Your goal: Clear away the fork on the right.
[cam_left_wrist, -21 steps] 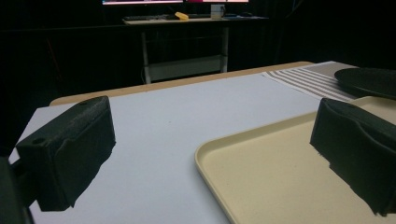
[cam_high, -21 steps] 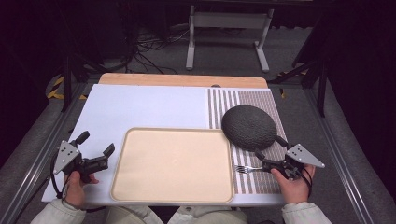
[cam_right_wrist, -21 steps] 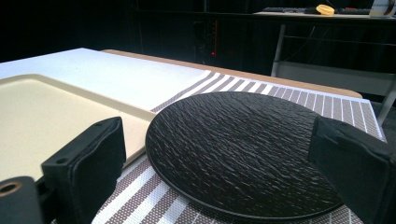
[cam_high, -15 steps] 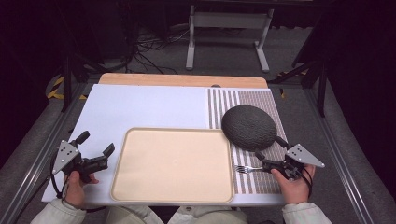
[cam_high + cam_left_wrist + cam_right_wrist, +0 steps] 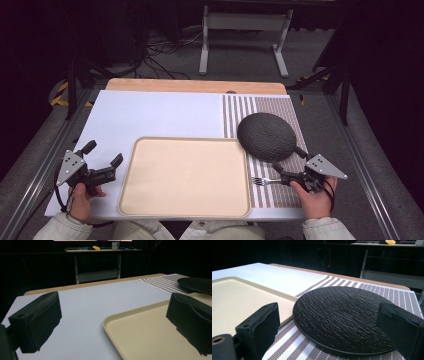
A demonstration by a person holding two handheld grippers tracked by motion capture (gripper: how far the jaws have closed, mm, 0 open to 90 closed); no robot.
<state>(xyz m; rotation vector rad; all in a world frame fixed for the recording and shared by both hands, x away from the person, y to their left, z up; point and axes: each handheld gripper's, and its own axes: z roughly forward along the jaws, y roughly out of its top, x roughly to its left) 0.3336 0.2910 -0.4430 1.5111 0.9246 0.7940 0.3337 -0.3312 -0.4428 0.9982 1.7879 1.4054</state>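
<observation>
The dark round plate [image 5: 265,136] lies on the striped mat [image 5: 270,107], its near-left edge just beside the empty beige tray [image 5: 185,175]. A fork [image 5: 260,181] lies on the mat nearer the person; whether its handle touches the right gripper [image 5: 289,160] is hard to tell. That gripper's fingers are spread wide toward the plate. The left gripper [image 5: 103,153], fingers also spread, sits over the white tabletop [image 5: 160,112] beside the tray. Nothing has shifted in the last moment, so no grasp seems begun.

Hardly anything differs from the earlier pictures: the right claw [image 5: 286,171] has eased very slightly nearer the table's front edge beside the fork [image 5: 265,181], its jaws spread as wide as they were.
</observation>
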